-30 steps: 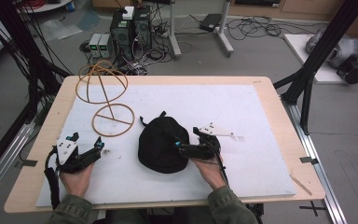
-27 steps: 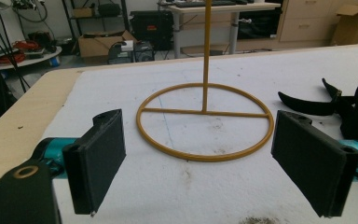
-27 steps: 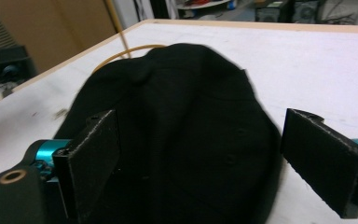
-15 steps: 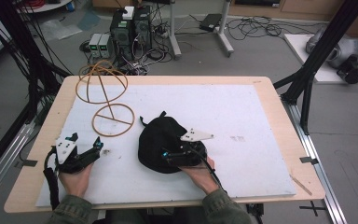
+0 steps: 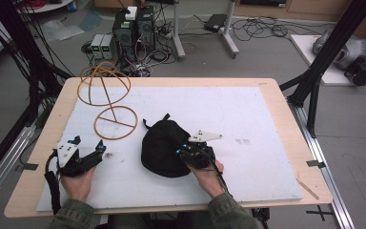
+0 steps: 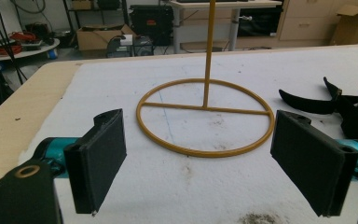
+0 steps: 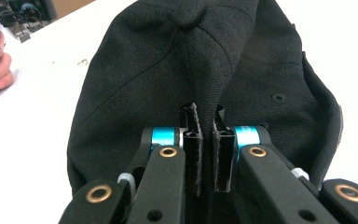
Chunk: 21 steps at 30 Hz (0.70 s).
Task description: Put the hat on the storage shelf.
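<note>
While the white-covered table point(image 5: 248, 119) is carrying the whole setup, a black cap point(image 5: 164, 143) is lying near its middle, nearer the person's edge than the far one, and is being held at its right side. A yellow wire stand point(image 5: 109, 102), with a ring base and a domed hoop top, is standing to the far left of the cap, apart from it. The right gripper point(image 7: 206, 135) is being pressed nearly closed on a raised fold of the cap's crown fabric, as is being shown in the right gripper view. The left gripper point(image 6: 198, 158) is being held with its jaws wide apart and holding nothing, aimed at the stand's ring base point(image 6: 205, 116) from the near left.

Risk, as judged: only a thin pinch of cloth is being gripped, so the fold could be pulled out under the cap's weight during lifting. A limp crown could also be caught on the hoop and the light stand tipped over, since it is not being steadied.
</note>
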Available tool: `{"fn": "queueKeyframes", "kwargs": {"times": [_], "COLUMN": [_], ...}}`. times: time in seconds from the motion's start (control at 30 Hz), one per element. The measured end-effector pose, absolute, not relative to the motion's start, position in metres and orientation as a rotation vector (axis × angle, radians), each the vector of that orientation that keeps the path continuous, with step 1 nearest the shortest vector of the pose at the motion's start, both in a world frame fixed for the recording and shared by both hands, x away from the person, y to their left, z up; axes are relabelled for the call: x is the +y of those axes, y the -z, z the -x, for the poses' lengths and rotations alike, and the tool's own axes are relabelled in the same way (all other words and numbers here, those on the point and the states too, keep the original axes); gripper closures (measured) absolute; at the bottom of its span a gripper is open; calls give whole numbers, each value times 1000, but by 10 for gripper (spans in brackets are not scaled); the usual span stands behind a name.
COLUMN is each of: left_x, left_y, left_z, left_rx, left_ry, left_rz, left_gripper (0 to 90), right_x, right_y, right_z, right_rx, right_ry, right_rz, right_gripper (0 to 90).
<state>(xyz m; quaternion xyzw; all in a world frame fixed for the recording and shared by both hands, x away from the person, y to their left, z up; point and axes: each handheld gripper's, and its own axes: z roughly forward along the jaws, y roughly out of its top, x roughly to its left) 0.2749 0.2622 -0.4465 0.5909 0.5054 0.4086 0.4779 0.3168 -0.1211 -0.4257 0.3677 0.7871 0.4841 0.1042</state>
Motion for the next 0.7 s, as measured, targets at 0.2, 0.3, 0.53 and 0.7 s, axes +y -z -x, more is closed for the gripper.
{"fn": "queueKeyframes", "kwargs": {"times": [0.2,0.3,0.53,0.7], "left_x": [262,262,263,262], "left_y": [447,446,446,447], "left_z": [-275,-275,-275,-274], "left_rx": [1234,1234,1234,1234], "left_ry": [-995,-994,-990,-982], "left_rz": [-1441,-1441,-1441,-1437], "left_gripper": [183,183,183,183], "right_x": [-122,-122,-123,-129], "right_y": [425,425,418,405], "right_z": [-317,-316,-311,-308], "right_rx": [2327,2318,2267,2175], "right_ry": [-1440,-1446,-1496,-1619], "right_rz": [-1095,-1085,-1041,-1022], "right_gripper": [871,872,873,872]}}
